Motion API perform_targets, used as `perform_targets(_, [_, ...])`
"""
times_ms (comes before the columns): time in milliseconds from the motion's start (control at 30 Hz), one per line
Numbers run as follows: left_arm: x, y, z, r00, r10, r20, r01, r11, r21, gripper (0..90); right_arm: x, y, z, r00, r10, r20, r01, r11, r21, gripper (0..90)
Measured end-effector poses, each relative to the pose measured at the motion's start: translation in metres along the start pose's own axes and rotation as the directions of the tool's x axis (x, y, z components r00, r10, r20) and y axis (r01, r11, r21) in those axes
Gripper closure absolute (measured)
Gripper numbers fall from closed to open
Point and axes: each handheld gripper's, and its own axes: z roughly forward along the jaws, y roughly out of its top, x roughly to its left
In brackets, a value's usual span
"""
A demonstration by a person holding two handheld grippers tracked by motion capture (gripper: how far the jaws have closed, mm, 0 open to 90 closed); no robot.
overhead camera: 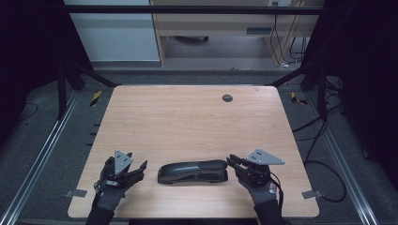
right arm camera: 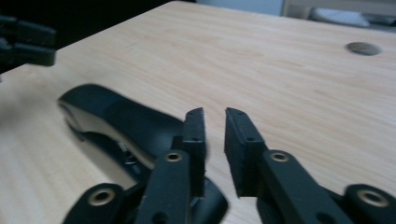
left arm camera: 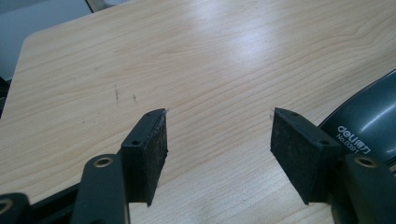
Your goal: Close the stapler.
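A dark, long stapler (overhead camera: 192, 171) lies flat near the front edge of the wooden table (overhead camera: 187, 122), between my two grippers. My left gripper (overhead camera: 137, 165) sits just left of it with its jaws wide apart. In the left gripper view the left gripper (left arm camera: 217, 135) has only bare wood between its pads, and the stapler's rounded end (left arm camera: 369, 126) lies just outside its right jaw. My right gripper (overhead camera: 233, 161) is at the stapler's right end. In the right gripper view the right gripper (right arm camera: 215, 126) shows a narrow gap with nothing in it, and the stapler (right arm camera: 121, 121) lies left of and under its left jaw.
A round dark cable hole (overhead camera: 227, 98) sits in the far part of the table, also seen as the hole (right arm camera: 363, 48) in the right gripper view. Black frame posts and loose cables flank the table. The other gripper (right arm camera: 23, 42) shows blurred at the upper left of the right gripper view.
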Motion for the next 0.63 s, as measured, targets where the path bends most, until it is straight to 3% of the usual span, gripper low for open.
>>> perform_targets(67, [0.001,-0.001,0.001,1.0,0.0,0.005,0.0,1.0,0.006,35.9,-0.003,0.0,-0.003,0.9999,0.004,0.016,-0.004,1.0,-0.01,72.9])
perform_targets(100, [0.001,-0.001,0.001,1.0,-0.001,0.006,0.001,1.0,0.008,35.8,-0.014,-0.002,-0.008,0.9986,0.022,0.048,-0.022,1.0,-0.006,66.5])
perform_targets(200, [0.003,-0.002,0.003,0.9999,-0.008,0.013,0.008,0.9999,0.011,35.7,-0.025,-0.007,-0.013,0.9955,0.038,0.087,-0.038,0.999,0.007,59.5])
perform_targets(233, [0.004,-0.002,0.003,0.9999,-0.011,0.013,0.011,0.9998,0.014,35.5,-0.038,-0.014,-0.016,0.9899,0.046,0.134,-0.049,0.999,0.018,54.3])
perform_targets(333, [0.007,-0.004,0.005,0.9998,-0.019,0.01,0.019,0.9997,0.012,35.1,-0.048,-0.02,-0.019,0.9839,0.057,0.17,-0.063,0.997,0.034,51.4])
perform_targets(400, [0.01,-0.006,0.006,0.9998,-0.019,0.008,0.019,0.9996,0.019,34.8,-0.065,-0.031,-0.022,0.9725,0.083,0.218,-0.098,0.993,0.06,47.6])
perform_targets(467, [0.012,-0.007,0.008,0.9999,-0.017,0.001,0.017,0.9995,0.028,34.8,-0.069,-0.034,-0.023,0.9695,0.084,0.23,-0.102,0.993,0.066,47.2])
perform_targets(633, [0.017,-0.01,0.013,0.9997,-0.022,-0.011,0.023,0.9988,0.044,34.3,-0.089,-0.044,-0.026,0.9506,0.094,0.296,-0.129,0.986,0.103,44.8])
